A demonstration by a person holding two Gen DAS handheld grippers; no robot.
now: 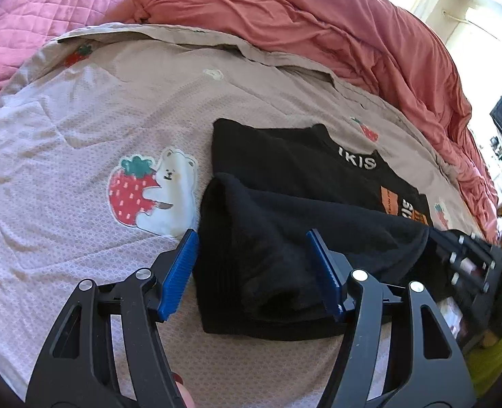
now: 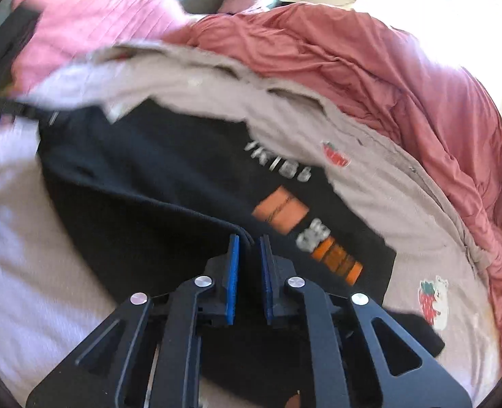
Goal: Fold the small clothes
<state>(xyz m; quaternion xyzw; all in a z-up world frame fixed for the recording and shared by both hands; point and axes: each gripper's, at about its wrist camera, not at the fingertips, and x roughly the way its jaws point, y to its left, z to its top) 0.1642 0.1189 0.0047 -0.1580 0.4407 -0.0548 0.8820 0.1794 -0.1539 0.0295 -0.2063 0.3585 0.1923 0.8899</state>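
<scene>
Black shirt (image 1: 295,170) lies on the strawberry-print blanket (image 1: 81,108), its lower part folded up. Right gripper (image 2: 249,241) pinches that folded edge. Only the left view shows the left gripper (image 1: 254,238) spread wide around the fold, gripping nothing.

black shirt (image 1: 295,166) | white print "IKIS" | orange patches txt unreadable

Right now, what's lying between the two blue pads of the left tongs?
In the left wrist view, the folded-over part of the black shirt lies between the open left tongs, with nothing else there; neither pad presses it.
</scene>
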